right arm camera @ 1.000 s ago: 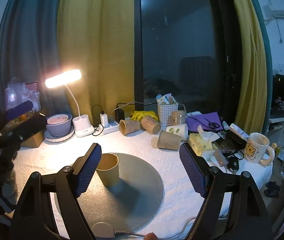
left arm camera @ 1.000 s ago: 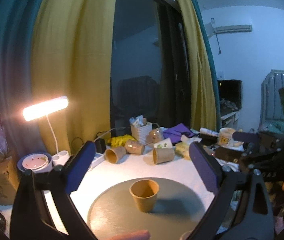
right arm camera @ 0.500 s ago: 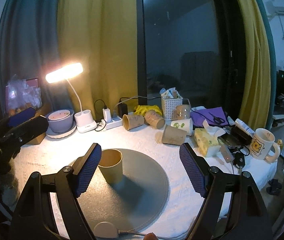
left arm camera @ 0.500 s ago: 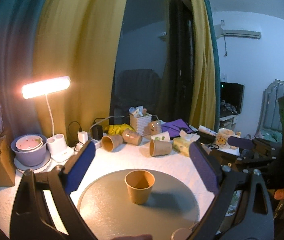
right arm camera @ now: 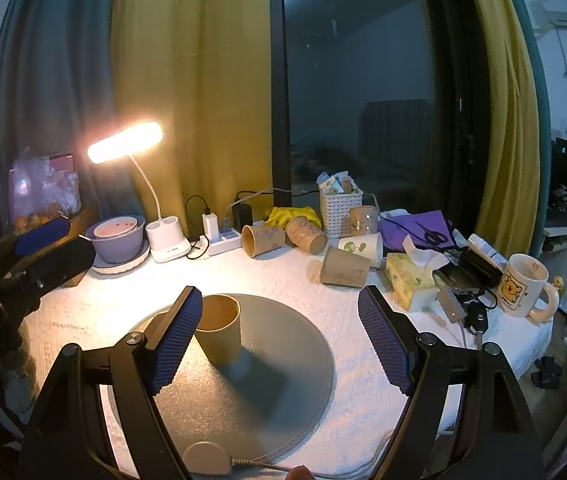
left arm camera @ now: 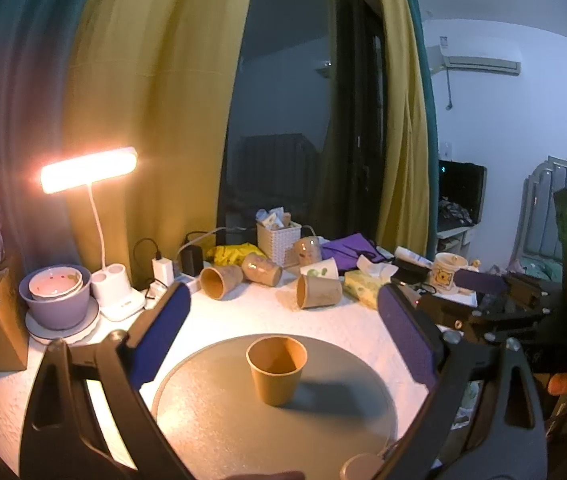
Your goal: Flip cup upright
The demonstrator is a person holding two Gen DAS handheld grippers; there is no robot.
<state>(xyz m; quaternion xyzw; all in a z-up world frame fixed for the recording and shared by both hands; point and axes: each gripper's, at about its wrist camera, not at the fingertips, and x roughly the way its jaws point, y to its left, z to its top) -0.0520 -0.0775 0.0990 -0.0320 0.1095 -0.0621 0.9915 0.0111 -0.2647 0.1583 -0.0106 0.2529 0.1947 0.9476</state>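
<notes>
Cup (left arm camera: 276,369) stood mouth-up, axis vertical, on the grey mat (left arm camera: 219,420), centred ahead of my empty, wide-apart left gripper (left arm camera: 283,330), but left of my equally spread right gripper (right arm camera: 279,340).

Over the last second both grippers have drawn back and risen from the paper cup (left arm camera: 276,374), which now sits higher and farther off between the left gripper (left arm camera: 283,332) fingers. The bowl stack (left arm camera: 56,296) beside the lamp has come fully into the left wrist view, and in the right wrist view the right gripper (right arm camera: 279,340) has tilted down toward the round mat (right arm camera: 283,392).
</notes>
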